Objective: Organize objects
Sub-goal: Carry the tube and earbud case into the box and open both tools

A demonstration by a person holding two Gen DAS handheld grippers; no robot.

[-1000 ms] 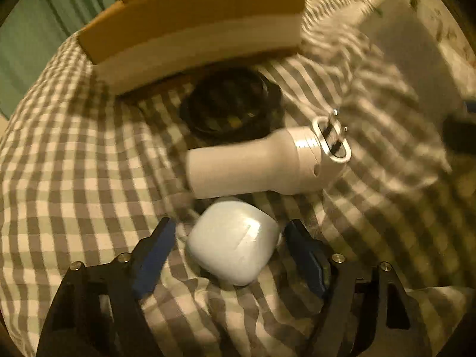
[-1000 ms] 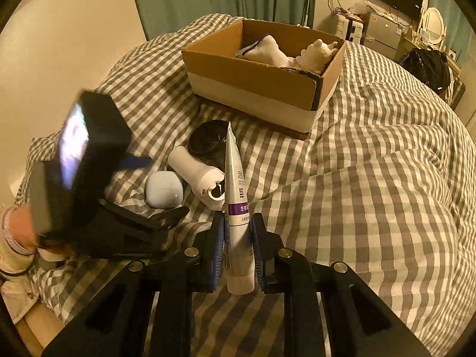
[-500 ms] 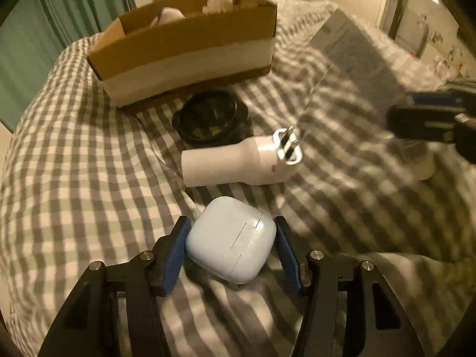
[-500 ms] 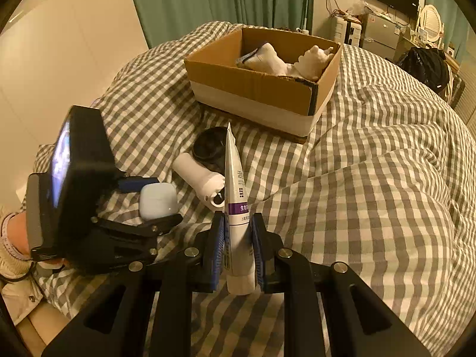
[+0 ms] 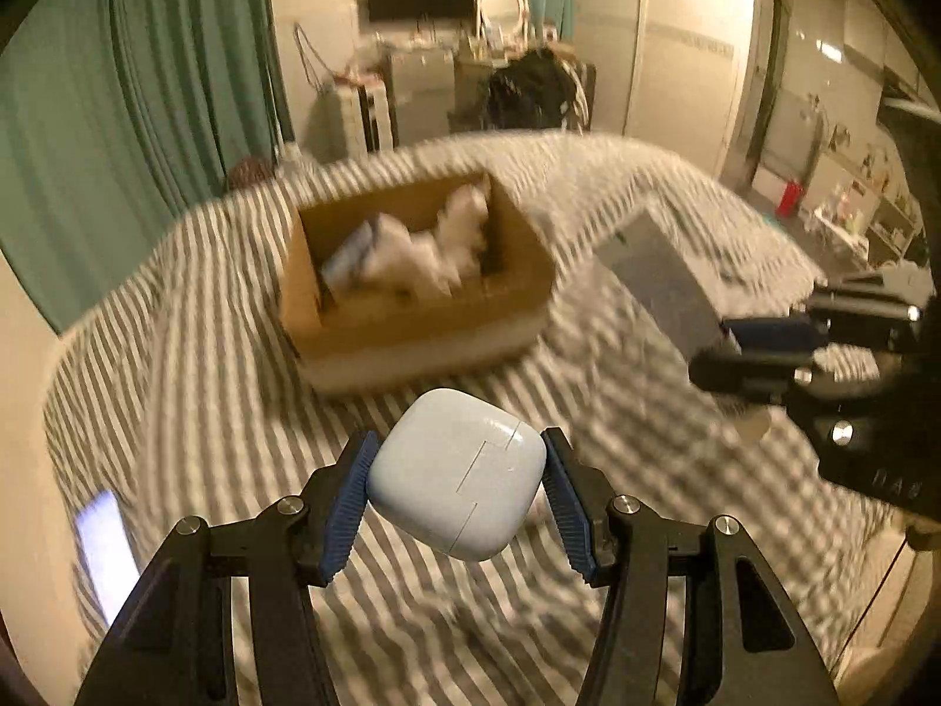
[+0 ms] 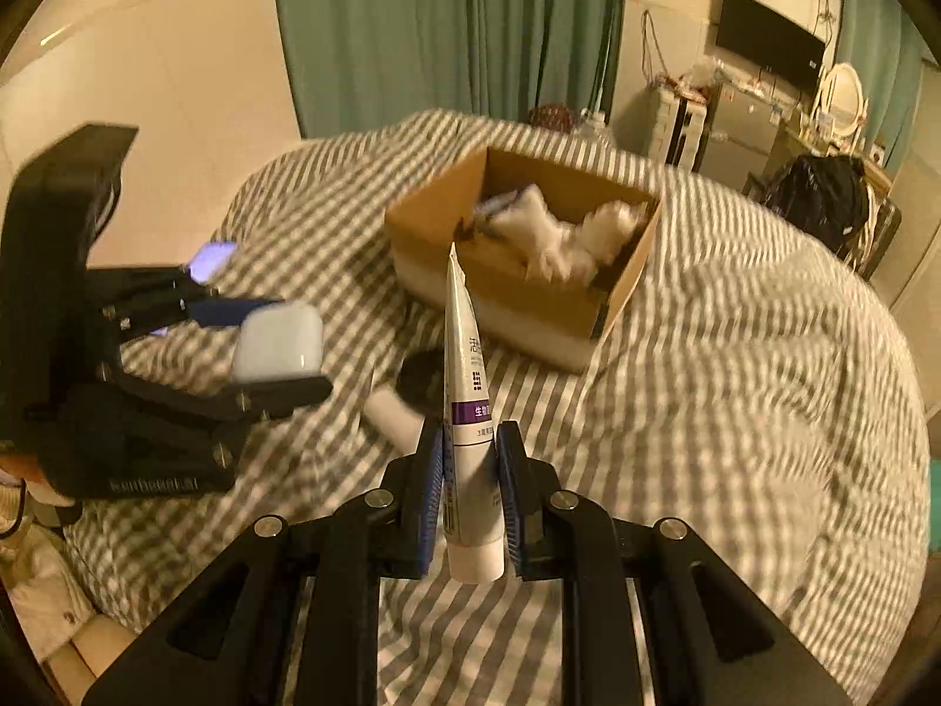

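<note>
Both tongs have risen off the bed [image 6: 735,353]: left tongs [image 5: 459,488] clench the case [image 5: 456,479], right tongs [image 6: 469,482] the tube [image 6: 467,412]. Carrying step; next, reach over the box [image 6: 517,288] and release.

The right gripper [image 6: 469,491] clamps a white tube [image 6: 469,423] (purple band, crimped end forward). Ahead of it sits an open cardboard box [image 6: 523,270]; to its left the left gripper [image 6: 259,341] holds a pale case [image 6: 279,341].
</note>
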